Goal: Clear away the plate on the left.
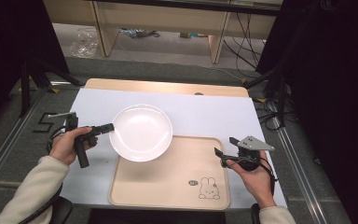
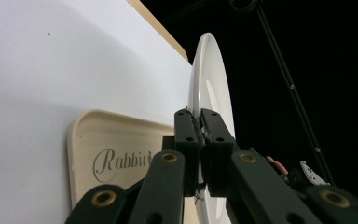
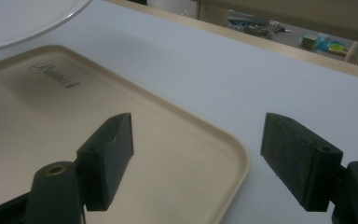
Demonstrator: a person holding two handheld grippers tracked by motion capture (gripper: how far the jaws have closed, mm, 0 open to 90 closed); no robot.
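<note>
Plate: one round white plate [image 1: 141, 132], glossy, plain, with a shallow well and a broad rim; no pattern or mark seen on it.
Plate position: held at its left edge, raised, its lower part over the far left corner of the tray [image 1: 177, 186], its upper part over the white sheet [image 1: 205, 112] on the bench [image 1: 168, 87].
Left gripper: the left gripper [image 1: 110, 127] is clamped on the plate's rim; in the left gripper view its pads [image 2: 186, 135] press the thin edge from both sides.
Right gripper: the right gripper [image 1: 224, 148] holds nothing, jaws spread wide, beside the tray's right edge; in the right gripper view the tray's corner lies between them, untouched.
Writing: the tray bears the script word "Rabbit" [image 2: 121, 162] near one end, and a line drawing of a rabbit [image 1: 209, 188] at its near right corner.
Count: one plate, one cream tray, two grippers.
</note>
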